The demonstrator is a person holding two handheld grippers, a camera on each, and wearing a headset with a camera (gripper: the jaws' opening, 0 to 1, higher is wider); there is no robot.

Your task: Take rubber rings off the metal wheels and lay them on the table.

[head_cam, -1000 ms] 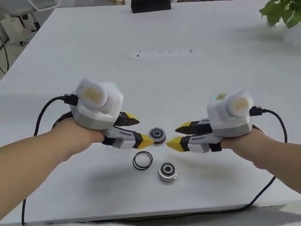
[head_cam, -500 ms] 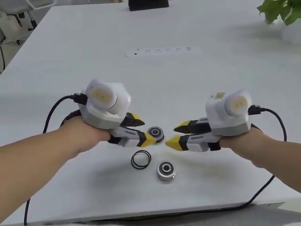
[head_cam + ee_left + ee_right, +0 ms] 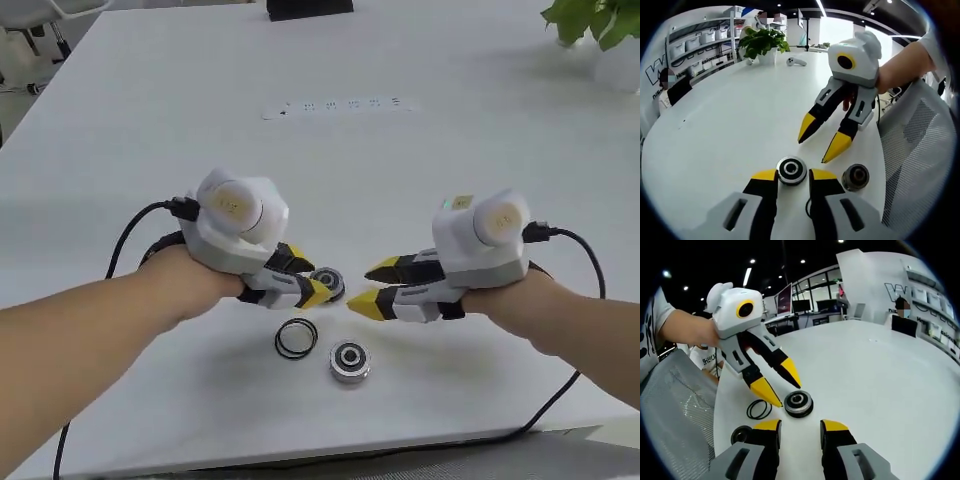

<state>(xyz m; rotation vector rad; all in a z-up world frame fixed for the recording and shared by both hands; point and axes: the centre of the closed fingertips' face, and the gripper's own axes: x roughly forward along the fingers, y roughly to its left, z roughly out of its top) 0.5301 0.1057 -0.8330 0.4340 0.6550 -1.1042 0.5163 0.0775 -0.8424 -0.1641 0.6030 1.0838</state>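
A metal wheel with a black rubber ring [image 3: 328, 283] stands on the white table [image 3: 400, 170] between the two grippers. My left gripper [image 3: 312, 280] is open, its yellow tips on either side of that wheel [image 3: 792, 170]. Just right of the wheel, my right gripper [image 3: 371, 285] is open and holds nothing; the wheel [image 3: 799, 404] lies just beyond its tips. Loose black rubber rings [image 3: 296, 338] lie flat nearer me. Beside them sits a bare metal wheel [image 3: 349, 360]. In the right gripper view the rings [image 3: 759, 409] and the bare wheel [image 3: 741, 434] lie to the left.
A white power strip [image 3: 338, 105] lies across the table's middle. A potted plant [image 3: 585, 22] stands at the far right corner and a dark box [image 3: 308, 8] at the far edge. Black cables [image 3: 130, 235] trail from both grippers toward the near edge.
My left gripper has slid right, bringing its tips around the ringed wheel. The right gripper has held its place. The head camera has tilted a little.
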